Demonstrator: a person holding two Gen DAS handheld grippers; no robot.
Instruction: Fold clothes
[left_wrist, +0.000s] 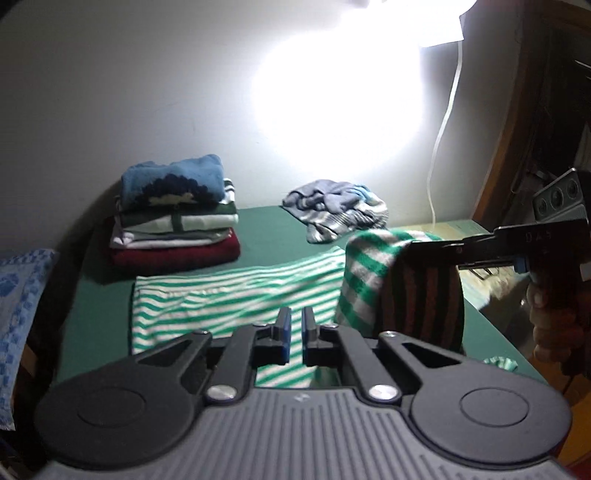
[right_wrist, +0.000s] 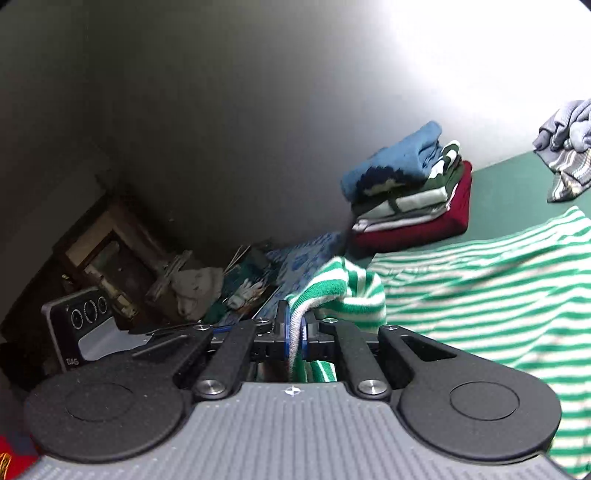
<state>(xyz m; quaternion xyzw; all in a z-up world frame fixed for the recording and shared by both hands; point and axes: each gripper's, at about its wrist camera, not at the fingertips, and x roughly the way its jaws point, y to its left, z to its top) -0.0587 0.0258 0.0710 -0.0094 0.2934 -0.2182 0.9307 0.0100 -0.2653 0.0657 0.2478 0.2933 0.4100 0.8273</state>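
In the left wrist view, the left hand-held gripper (left_wrist: 294, 334) is showing its blue pads drawn near together with a narrow slit between them; no cloth is visibly pinched there, though the striped shirt (left_wrist: 236, 299) is running on beneath the fingers, so whether a thin edge is caught lower down cannot be told. The shirt is lying spread on the green tabletop (left_wrist: 99, 295), in front of the stack of folded clothes (left_wrist: 175, 214) and the crumpled grey garment (left_wrist: 338, 210). To the right, the right hand-held gripper (left_wrist: 410, 245) is lifting a corner of the shirt so that a flap is hanging from it. In the right wrist view, the right hand-held gripper (right_wrist: 294, 334) is clamped on a bunched edge of the striped shirt (right_wrist: 480, 295), with the cloth passing between the pads. To do this fold well, the person is probably needing to check the left grip first, then to carry both sides across level and together, keeping the hem taut, and to lay the flap down squarely on the body of the shirt, clear of the stack.
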